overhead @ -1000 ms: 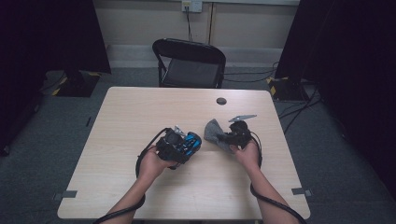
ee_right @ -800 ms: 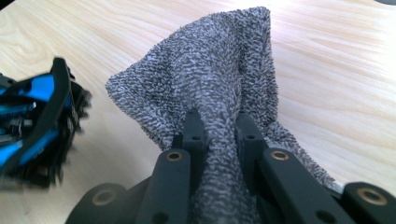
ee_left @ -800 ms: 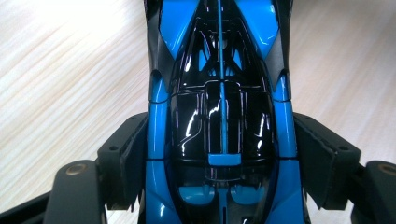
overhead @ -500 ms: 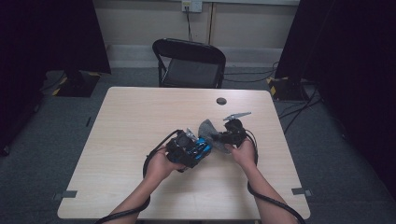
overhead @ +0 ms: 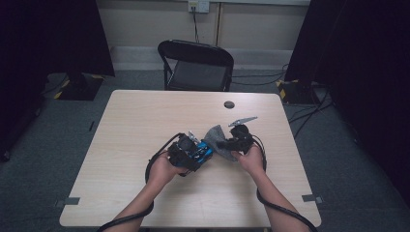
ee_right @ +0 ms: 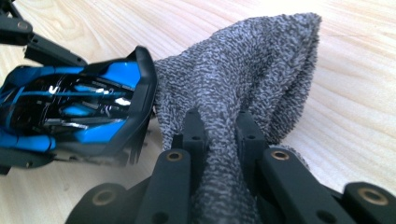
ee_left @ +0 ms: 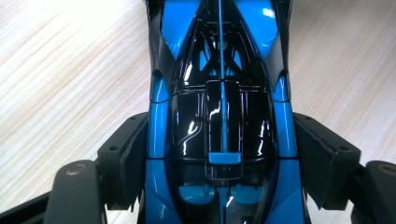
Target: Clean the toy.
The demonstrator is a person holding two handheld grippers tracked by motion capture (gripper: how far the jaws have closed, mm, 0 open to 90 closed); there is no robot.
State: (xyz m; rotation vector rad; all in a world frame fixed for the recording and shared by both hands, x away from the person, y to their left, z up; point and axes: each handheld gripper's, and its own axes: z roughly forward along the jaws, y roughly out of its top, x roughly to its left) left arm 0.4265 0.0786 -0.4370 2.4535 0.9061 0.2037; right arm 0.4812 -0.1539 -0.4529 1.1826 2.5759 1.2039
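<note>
- Now, over the middle of the pale wooden table (overhead: 145, 145), I hold a blue and black toy car (overhead: 197, 151) in my left gripper (overhead: 196, 153), the jaws clamped on its two flanks so the body cannot twist while it is rubbed.
- Seen along the left gripper's own jaws, the toy car (ee_left: 219, 107) runs straight away from the camera, its long axis in line with the gripper and its roof facing up at the lens; I cannot tell which end is the nose.
- My right gripper (ee_right: 218, 128) is clenched on a bunched fold of grey cloth (ee_right: 252, 74), leaving a loose pouch of fabric free beyond the tips to serve as the wiping pad.
- That pouch touches the dark far end of the toy car (ee_right: 84, 112) in the right gripper view, which I judge to be the spot being cleaned.
- From the high view, the car's length points toward the grey cloth (overhead: 216, 136) and my right gripper (overhead: 227, 144), the two tools brought tip to tip.
- Well apart, a small dark disc (overhead: 229, 104) lies near the table's far edge, with a black chair (overhead: 196, 65) behind it.
</note>
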